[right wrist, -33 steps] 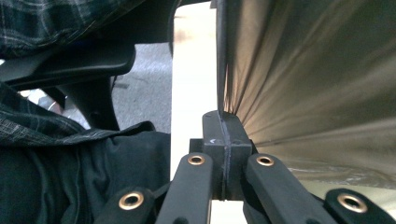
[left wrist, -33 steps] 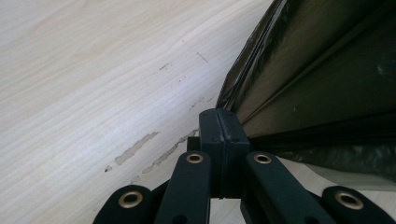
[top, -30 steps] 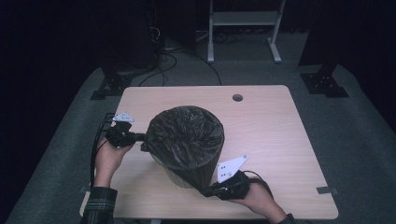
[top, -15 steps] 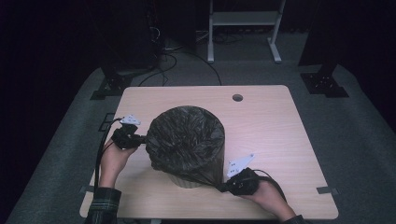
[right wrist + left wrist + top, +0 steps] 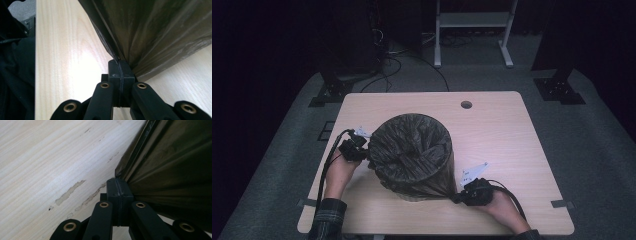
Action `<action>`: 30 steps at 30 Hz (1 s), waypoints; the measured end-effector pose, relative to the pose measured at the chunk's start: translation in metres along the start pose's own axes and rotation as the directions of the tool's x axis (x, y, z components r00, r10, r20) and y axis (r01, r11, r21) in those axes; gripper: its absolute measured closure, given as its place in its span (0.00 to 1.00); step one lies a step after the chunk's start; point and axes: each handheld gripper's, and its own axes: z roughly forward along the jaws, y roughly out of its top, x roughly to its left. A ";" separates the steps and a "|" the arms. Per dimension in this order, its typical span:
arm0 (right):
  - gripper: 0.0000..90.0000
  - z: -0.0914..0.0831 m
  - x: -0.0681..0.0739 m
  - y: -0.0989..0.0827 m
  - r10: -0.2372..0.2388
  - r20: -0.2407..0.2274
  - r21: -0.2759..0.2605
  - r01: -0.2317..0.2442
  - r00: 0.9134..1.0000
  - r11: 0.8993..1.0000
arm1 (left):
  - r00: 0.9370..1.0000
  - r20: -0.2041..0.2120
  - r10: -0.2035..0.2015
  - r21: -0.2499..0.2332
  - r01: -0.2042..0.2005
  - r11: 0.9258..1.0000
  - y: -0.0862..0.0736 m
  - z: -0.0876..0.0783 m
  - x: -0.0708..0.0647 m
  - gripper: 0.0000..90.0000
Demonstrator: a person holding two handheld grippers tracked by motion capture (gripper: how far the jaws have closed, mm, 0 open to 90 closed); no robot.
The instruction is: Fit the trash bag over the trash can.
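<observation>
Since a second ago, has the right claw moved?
Yes. The right claw, shut on the dark plastic bin liner, has slid toward the light wooden table's near edge, pulling the liner down.

Dark brown bin bag [image 5: 414, 150] (glossy), pale wood-grain table [image 5: 512, 135]

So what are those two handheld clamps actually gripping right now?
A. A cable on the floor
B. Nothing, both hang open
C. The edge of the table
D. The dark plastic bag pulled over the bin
D. The left gripper and the right gripper each have their jaws pinched shut on a fold of the dark bin bag, which stretches taut from each clamp.
</observation>
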 end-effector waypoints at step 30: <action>0.15 -0.049 -0.002 0.007 0.036 0.117 -0.190 -0.013 0.992 0.982 | 0.996 0.066 -0.063 -0.398 0.084 0.914 -0.025 -0.071 0.005 0.09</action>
